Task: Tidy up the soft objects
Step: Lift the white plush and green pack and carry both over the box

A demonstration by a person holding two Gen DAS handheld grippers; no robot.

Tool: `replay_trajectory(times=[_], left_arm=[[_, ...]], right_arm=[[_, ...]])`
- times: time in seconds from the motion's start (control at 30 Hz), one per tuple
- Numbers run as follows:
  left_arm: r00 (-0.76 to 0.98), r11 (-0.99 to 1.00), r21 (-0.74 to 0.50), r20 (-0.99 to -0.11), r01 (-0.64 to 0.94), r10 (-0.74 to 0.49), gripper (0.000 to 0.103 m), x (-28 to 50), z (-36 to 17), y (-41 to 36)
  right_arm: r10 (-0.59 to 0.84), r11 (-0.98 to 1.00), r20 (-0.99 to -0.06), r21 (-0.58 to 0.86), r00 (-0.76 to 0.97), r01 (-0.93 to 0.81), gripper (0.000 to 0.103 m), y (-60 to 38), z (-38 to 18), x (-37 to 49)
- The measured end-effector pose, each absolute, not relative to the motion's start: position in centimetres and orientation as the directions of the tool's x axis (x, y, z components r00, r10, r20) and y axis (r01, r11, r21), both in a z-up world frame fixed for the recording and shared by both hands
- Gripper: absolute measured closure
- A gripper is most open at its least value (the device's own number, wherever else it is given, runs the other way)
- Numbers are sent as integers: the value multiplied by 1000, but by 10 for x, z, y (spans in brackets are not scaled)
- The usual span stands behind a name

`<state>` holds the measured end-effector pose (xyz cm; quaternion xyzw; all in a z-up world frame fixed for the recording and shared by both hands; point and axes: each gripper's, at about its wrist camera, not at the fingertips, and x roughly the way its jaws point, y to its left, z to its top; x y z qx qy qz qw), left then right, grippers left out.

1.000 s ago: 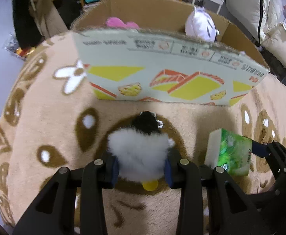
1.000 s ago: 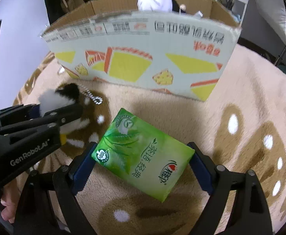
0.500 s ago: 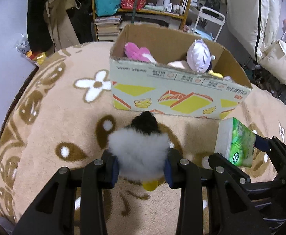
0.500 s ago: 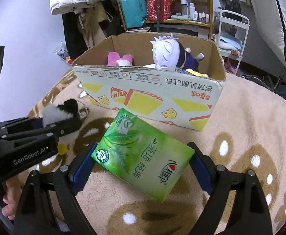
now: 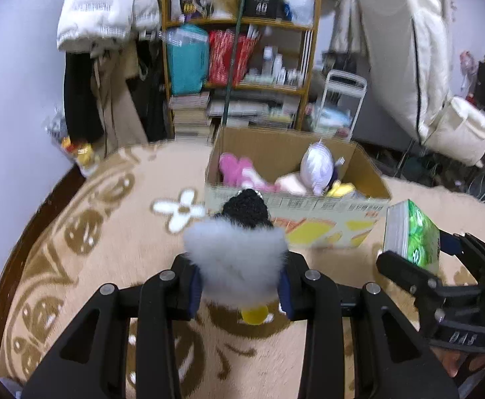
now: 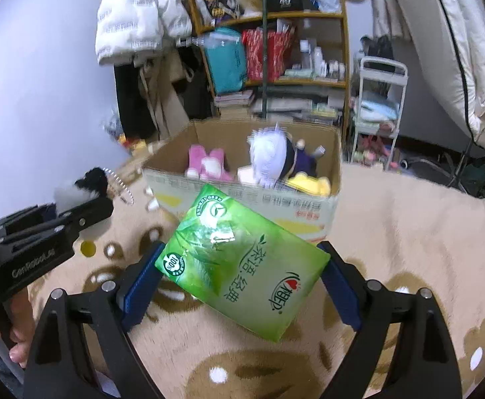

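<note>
My left gripper (image 5: 239, 286) is shut on a fluffy white and black plush toy (image 5: 237, 252), held in the air above the beige carpet. The toy also shows in the right wrist view (image 6: 82, 186). My right gripper (image 6: 239, 279) is shut on a green pack of tissues (image 6: 242, 266), which also shows in the left wrist view (image 5: 412, 236). Ahead stands an open cardboard box (image 5: 308, 219) holding a pink plush (image 5: 239, 169), a white-haired doll (image 6: 272, 156) and a yellow toy (image 6: 308, 183).
A wooden shelf (image 5: 242, 66) full of bags and books stands behind the box. Coats (image 5: 99, 66) hang at the left. A white cart (image 6: 378, 113) and a leaning mattress (image 5: 405, 50) are at the right. The carpet (image 5: 109, 232) spreads all around the box.
Both grippers have risen well above the carpet with their loads, so the box looks farther off and lower, and its inside and the shelf behind show.
</note>
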<state>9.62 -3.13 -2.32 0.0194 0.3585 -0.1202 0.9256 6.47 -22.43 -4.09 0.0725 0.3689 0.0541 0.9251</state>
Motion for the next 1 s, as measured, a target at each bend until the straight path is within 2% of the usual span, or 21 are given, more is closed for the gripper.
replay_trajectory(times=[0.17, 0.6, 0.83, 1.0], left_arm=[[754, 969, -37, -621, 245, -215, 68, 90, -8, -30], [828, 962, 11, -510, 275, -231, 68, 98, 28, -39], [834, 951, 56, -499, 303, -236, 68, 126, 32, -54], [819, 945, 37, -511, 325, -262, 68, 142, 30, -58]], right_arm=[[192, 973, -628, 221, 754, -64, 9, -238, -21, 67], [158, 981, -551, 185, 820, -65, 9, -256, 7, 95], [125, 985, -535, 166, 836, -40, 9, -264, 6, 122], [121, 975, -545, 222, 830, 4, 9, -279, -1, 138]])
